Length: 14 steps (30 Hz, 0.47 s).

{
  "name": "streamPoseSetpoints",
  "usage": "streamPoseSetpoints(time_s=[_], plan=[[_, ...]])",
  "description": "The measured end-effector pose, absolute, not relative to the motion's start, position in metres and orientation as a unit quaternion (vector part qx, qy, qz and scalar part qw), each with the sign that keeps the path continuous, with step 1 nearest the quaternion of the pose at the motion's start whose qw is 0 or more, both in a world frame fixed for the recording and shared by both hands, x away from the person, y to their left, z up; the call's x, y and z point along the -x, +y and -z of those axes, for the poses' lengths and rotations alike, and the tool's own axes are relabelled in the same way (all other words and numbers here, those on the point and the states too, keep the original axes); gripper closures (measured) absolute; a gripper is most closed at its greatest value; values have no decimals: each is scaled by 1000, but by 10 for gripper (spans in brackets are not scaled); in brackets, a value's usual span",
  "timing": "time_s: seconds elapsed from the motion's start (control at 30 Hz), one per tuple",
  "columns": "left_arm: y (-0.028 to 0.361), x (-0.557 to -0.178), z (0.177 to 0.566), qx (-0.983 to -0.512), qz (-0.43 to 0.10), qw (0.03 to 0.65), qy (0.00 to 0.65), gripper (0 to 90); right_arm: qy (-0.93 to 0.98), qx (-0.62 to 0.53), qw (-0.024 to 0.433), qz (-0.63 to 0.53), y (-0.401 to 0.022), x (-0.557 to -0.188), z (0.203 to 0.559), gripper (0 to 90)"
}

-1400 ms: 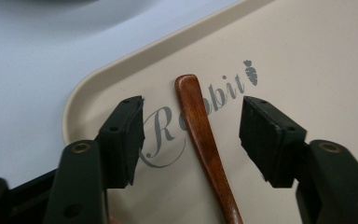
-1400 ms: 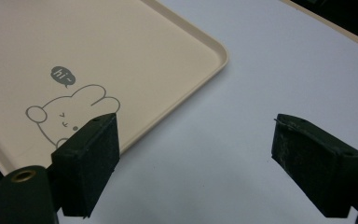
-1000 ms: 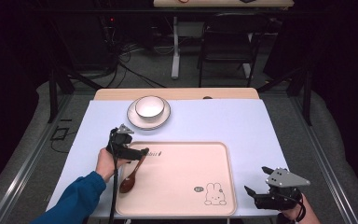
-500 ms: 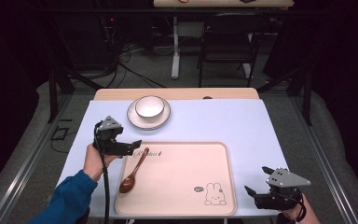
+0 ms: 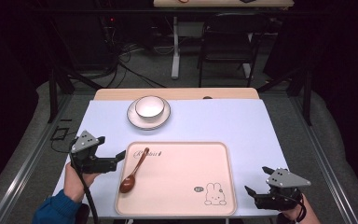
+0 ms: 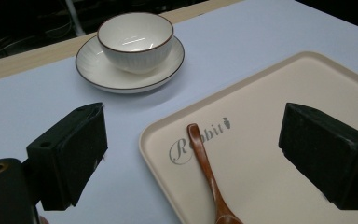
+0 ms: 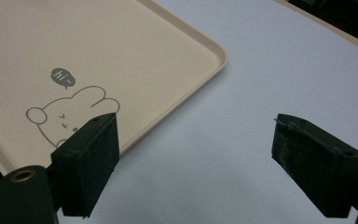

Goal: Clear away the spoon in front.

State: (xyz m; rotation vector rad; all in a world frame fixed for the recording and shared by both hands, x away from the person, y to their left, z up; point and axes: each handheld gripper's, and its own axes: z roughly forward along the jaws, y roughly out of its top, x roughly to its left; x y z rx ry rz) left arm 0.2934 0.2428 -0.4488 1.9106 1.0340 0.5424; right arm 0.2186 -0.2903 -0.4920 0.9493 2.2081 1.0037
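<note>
Hovering just left of the tray (image 5: 182,179), the left gripper (image 5: 120,156) points toward it; its jaws have just been opening and stand wide apart with nothing between them. A brown wooden spoon (image 5: 133,172) lies on the tray's left part, handle toward the far edge, bowl toward the person. Beyond the tray's far left corner, a white bowl (image 5: 149,107) sits on a saucer (image 5: 148,119). Right of the tray's near corner, the right gripper (image 5: 251,192) rests low, jaws apart and empty.
</note>
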Motion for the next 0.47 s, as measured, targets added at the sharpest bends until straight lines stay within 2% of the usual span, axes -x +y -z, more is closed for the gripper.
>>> streamPoseSetpoints(time_s=[0.23, 0.47], plan=[[255, -278, 461, -749, -228, 442, 437, 80, 818, -352, 263, -371, -291, -220, 492, 141], [257, -278, 472, -750, -234, 429, 446, 79, 817, -352, 266, -371, -290, -219, 492, 142]])
